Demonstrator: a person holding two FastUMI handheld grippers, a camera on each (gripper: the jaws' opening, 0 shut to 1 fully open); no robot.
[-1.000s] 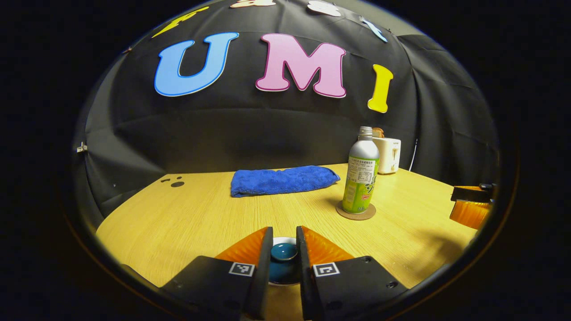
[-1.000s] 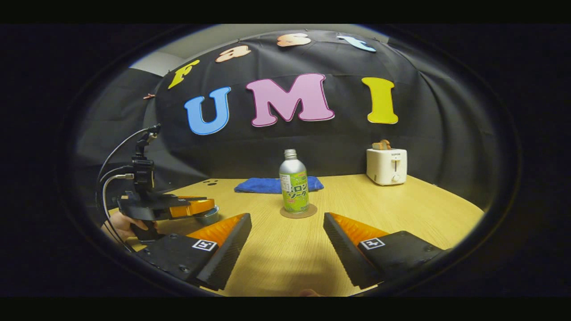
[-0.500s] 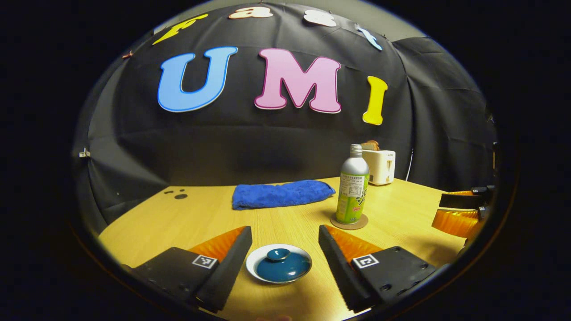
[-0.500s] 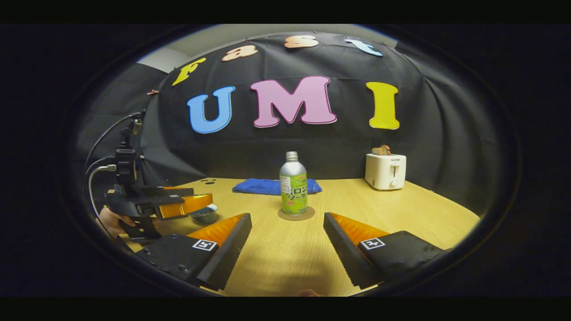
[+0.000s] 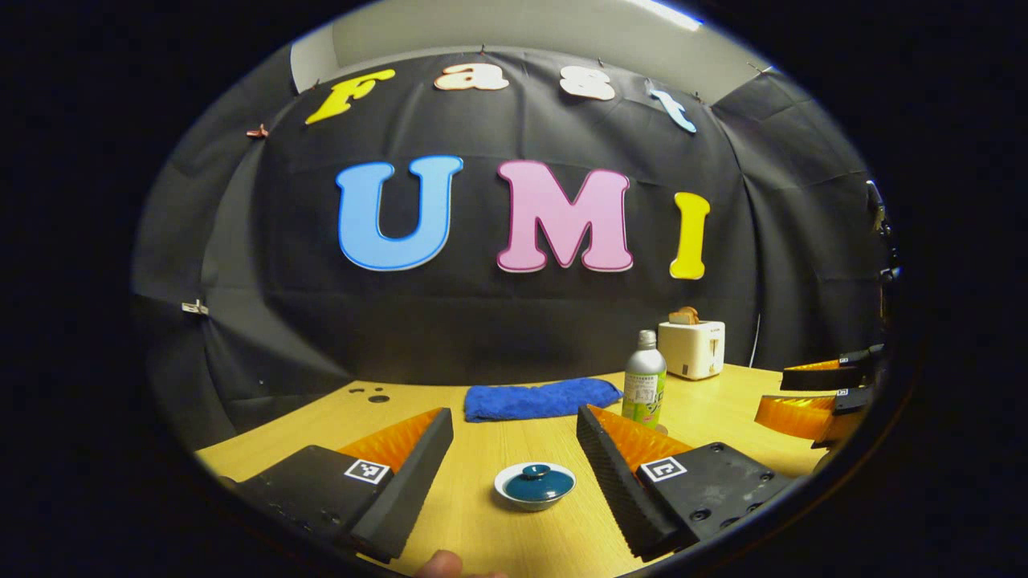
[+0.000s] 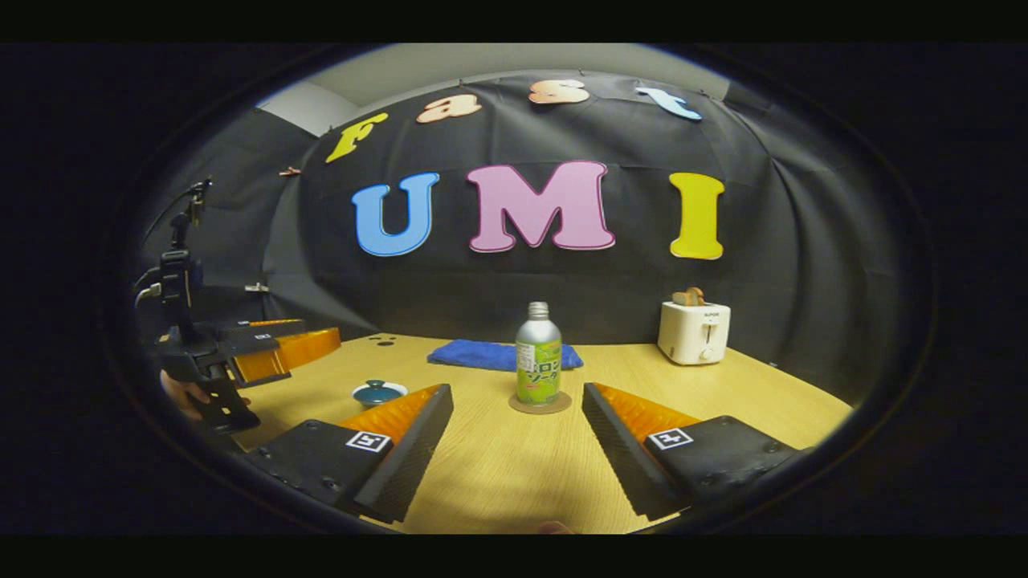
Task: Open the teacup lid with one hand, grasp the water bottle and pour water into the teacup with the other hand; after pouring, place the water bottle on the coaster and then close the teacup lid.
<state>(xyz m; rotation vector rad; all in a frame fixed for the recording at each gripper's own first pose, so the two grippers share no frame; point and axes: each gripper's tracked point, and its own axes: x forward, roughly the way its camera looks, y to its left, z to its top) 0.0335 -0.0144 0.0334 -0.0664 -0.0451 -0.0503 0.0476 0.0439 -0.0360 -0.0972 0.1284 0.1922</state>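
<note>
Teacup [image 5: 534, 486]: on the bench [image 5: 482, 514], lid [image 5: 536, 480] seated, lying between and just ahead of the left gripper [image 5: 514, 429], whose fingers are spread wide and grasp nothing. In the right gripper view it sits at nine o'clock of the bottle.

Water bottle [image 6: 538, 364]: upright on the coaster [image 6: 540, 403], at twelve o'clock of the right gripper [image 6: 518, 409]; those fingers also splayed and empty, well short of it.

Blue cloth [image 6: 502, 354] behind the bottle; toaster [image 6: 694, 331] at two o'clock, well apart.

Standing: all steps appear done (judged from lid on, bottle on coaster).

Risks: a careless hand crossing the bench could clip the tall, narrow bottle and tip it, as its neck looks uncapped; a finger brushing the lid knob could slide the lid askew.

Not determinable: water level in the cup (lid covers it); coaster partly behind the left gripper's finger in its own view; the hand [image 6: 183, 393] holding the left gripper is half cut off.
</note>
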